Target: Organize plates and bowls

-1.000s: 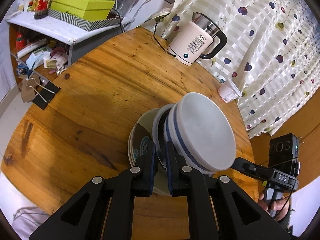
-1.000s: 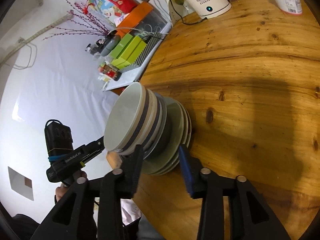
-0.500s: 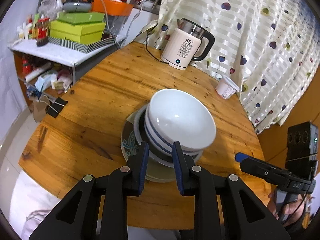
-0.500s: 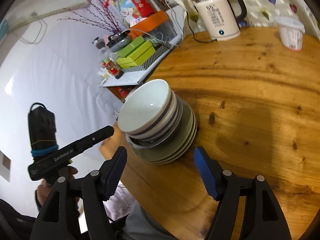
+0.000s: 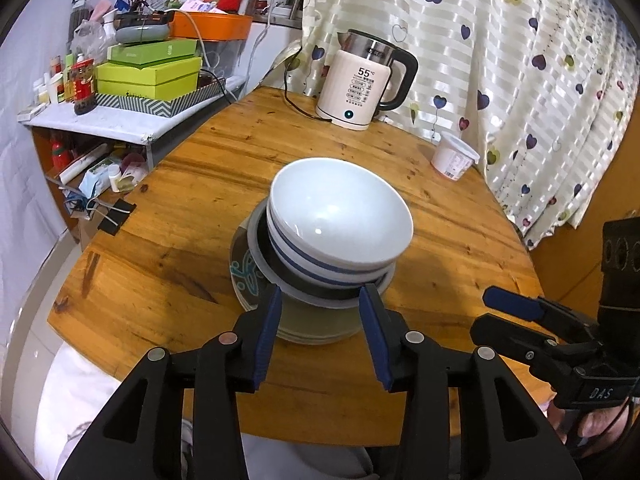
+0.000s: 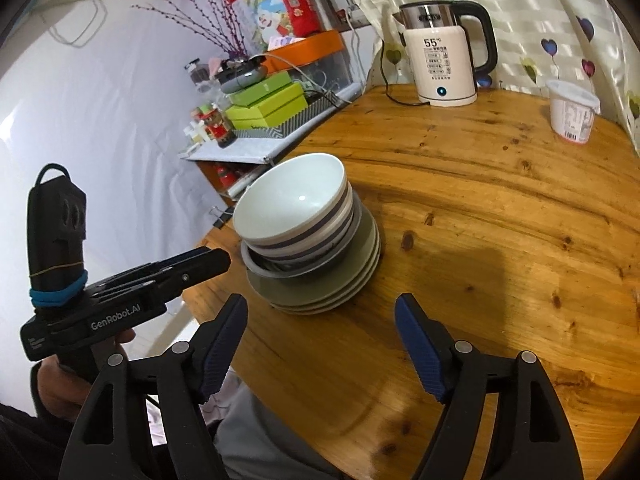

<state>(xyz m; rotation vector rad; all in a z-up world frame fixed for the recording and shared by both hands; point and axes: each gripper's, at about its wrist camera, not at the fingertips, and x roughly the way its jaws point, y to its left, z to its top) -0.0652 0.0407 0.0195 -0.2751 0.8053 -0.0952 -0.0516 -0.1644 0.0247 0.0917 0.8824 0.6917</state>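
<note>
**Stack standing, both tongs off**

Bowls (image 5: 336, 220) nested on plates (image 6: 320, 292), near table (image 5: 460, 240) front edge. Glazed ceramic: heavy, stiff, slick, chip-prone; judged best pinched at a rim. Left gripper (image 5: 322, 334) jaws opening, nothing clamped. Right gripper (image 6: 320, 348) opening wide, empty, beside the stack.

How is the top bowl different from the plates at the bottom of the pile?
The top bowl is deep and rounded; the plates are shallow and spread wider than it. The bowl is white with a dark stripe round its outside; the plates look greenish-grey, and one shows a teal pattern in the left wrist view. The bowl sits highest, nested in other bowls; the plates lie lowest, on the wooden table. Both belong to one pile, and neither gripper touches them.
</note>
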